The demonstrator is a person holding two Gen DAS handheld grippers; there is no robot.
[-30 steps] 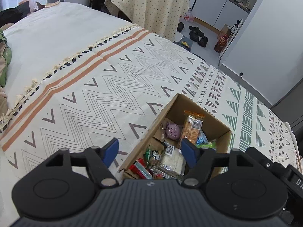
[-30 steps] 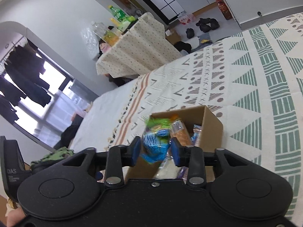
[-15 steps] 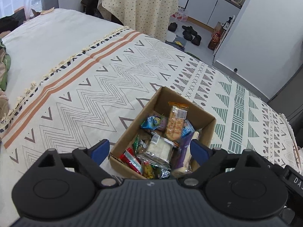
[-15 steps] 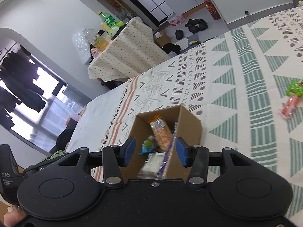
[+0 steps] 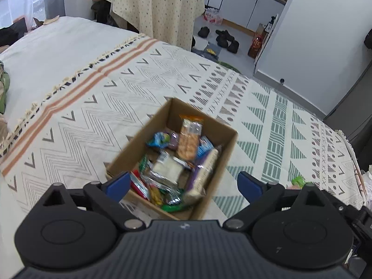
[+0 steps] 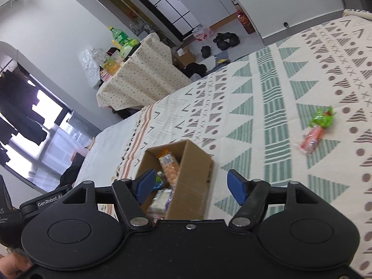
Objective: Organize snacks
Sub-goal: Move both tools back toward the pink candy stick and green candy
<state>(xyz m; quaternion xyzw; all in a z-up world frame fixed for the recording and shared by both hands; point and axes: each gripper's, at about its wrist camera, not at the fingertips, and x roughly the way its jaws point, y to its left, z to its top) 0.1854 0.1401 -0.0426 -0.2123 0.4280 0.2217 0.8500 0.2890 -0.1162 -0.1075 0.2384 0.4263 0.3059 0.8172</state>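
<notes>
Snacks: assorted wrapped packets fill a cardboard box [image 5: 210, 125] that stands on the patterned blanket [image 5: 93, 107] of a bed; two more lie loose on the blanket, well apart from the box.
Box contents: an orange cracker packet [image 5: 189, 137] leans upright against the far wall; a blue packet [image 5: 158, 138] lies to its left; a clear pack with a white filling [image 5: 168, 168] sits near the middle; a purple-edged bar [image 5: 203, 174] lies along the right wall; red and green wrappers crowd the near corner.
Loose snacks: a green wrapper [image 6: 322, 117] and a pink packet [image 6: 310, 140] lie just beside each other on the green-triangle band of the blanket, seen from the right wrist.
Left gripper [image 5: 183, 183]: poised above the near end of the box, jaws opening and spread wide; the blue pads [image 5: 118, 182] press on nothing, and nothing is grasped.
Right gripper [image 6: 190, 183]: poised beside the box on its near side, jaws opening; the box shows in the gap beyond the pads, untouched, and nothing is held.
Person: a fingertip [image 6: 12, 266] shows at the lower left edge of the right wrist view.
Background: a table with a dotted cloth [image 5: 160, 7] stands beyond the bed; dark shoes [image 5: 224, 38] lie on the floor.
</notes>
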